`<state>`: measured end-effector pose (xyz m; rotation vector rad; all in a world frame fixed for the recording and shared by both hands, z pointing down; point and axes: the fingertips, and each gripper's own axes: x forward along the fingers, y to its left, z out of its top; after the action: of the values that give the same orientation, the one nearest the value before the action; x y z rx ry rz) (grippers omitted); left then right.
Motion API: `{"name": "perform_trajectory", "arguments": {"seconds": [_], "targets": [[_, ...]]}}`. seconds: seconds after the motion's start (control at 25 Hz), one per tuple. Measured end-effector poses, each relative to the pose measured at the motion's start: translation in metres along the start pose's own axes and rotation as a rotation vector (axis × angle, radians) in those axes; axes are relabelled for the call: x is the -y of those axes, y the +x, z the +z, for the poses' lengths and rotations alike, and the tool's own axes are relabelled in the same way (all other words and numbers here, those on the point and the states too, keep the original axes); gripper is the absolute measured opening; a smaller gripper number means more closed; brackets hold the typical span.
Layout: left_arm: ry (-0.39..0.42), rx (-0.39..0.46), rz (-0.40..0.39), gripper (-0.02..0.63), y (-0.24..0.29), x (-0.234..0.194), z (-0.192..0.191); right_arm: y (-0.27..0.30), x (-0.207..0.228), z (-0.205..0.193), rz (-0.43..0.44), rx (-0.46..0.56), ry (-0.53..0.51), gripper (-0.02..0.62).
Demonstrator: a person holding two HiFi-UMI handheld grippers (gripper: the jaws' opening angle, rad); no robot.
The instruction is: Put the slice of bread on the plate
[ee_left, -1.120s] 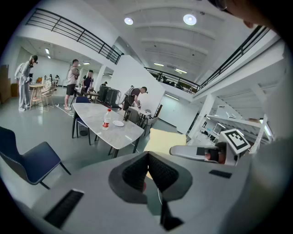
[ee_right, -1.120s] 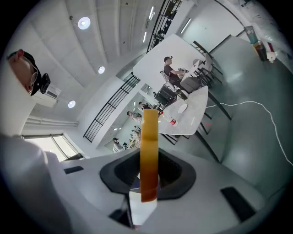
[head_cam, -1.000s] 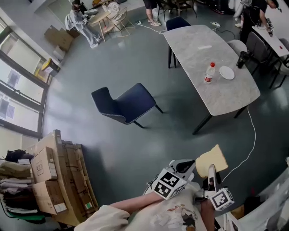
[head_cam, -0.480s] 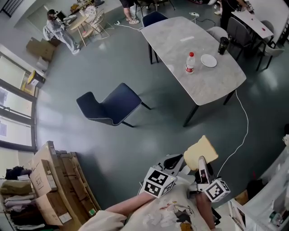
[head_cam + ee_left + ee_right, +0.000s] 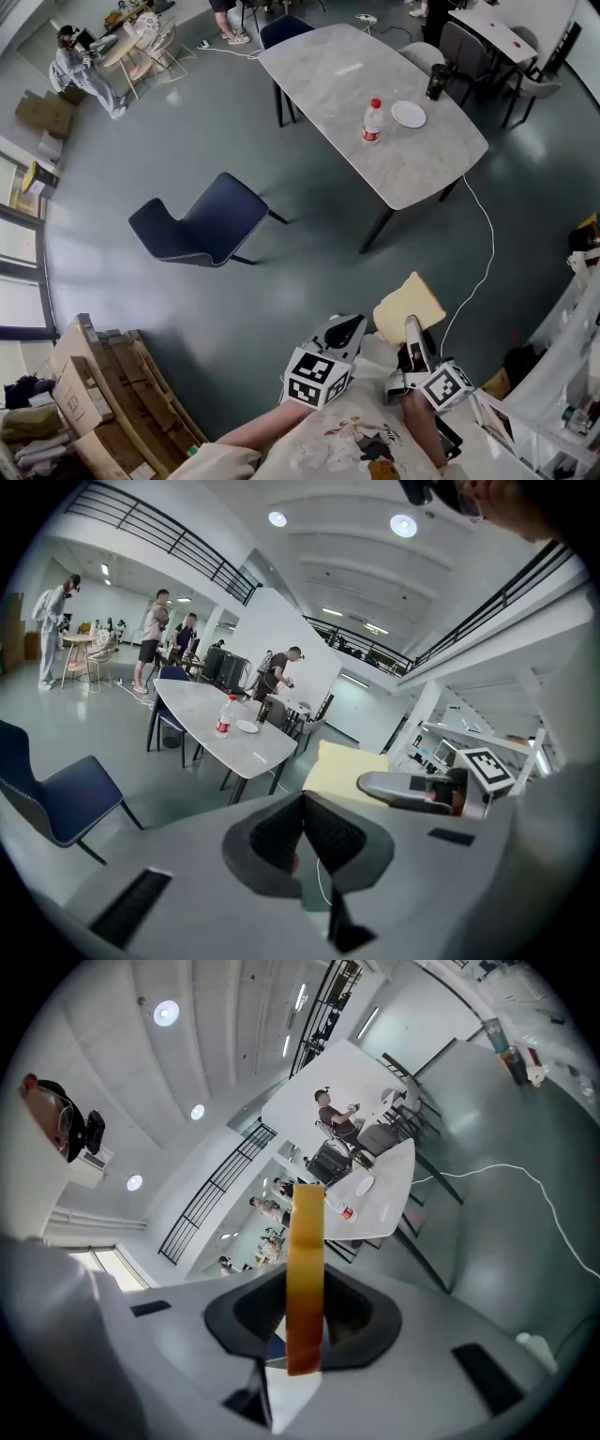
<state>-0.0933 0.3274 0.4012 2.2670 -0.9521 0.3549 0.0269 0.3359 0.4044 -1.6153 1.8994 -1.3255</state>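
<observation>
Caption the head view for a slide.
Right gripper holds a bread slice; the table with plate and bottle stands far ahead; left gripper shut, empty.

- floor (image 5: 309, 272) up to the table (image 5: 319, 75) is open, only a white cable (image 5: 490, 234) trailing
- bottle (image 5: 373, 121) right beside the plate (image 5: 409, 114), dark cup (image 5: 435, 82) near
- plate's front side is free

Cut off by the head view's lower left edge: cardboard boxes (image 5: 75, 375). Too small to read: label on bottle (image 5: 372, 122). Shown edge-on only in right gripper view, faces hidden: slice of bread (image 5: 305, 1269).
</observation>
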Motion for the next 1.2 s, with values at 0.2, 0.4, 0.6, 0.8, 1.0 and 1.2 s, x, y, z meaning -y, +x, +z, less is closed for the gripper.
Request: {"name": "perform_trajectory", "arguments": {"seconds": [0.2,0.4,0.6,0.8,1.0,1.2], "targets": [[-0.014,-0.030,-0.030,0.009,0.000,-0.019,-0.003,0.010,0.004,-0.015,-0.041,0.012,0.061,0.092],[-0.002,-0.036,-0.028,0.009,0.006,-0.029,0.008,0.021,0.004,-0.001,-0.048,0.047,0.052,0.092],[-0.005,-0.044,-0.033,0.009,0.023,-0.035,0.019,0.043,0.015,0.013,-0.058,0.048,0.055,0.092],[0.017,-0.039,-0.037,0.009,0.051,-0.039,0.041,0.074,0.025,0.039,-0.050,0.046,0.060,0.092],[0.011,-0.040,-0.010,0.009,0.086,-0.047,0.069,0.107,0.037,0.066,-0.038,0.022,0.084,0.092],[0.037,-0.057,0.005,0.009,0.136,-0.049,0.101,0.142,0.061,0.111,-0.043,0.014,0.101,0.092]]}}
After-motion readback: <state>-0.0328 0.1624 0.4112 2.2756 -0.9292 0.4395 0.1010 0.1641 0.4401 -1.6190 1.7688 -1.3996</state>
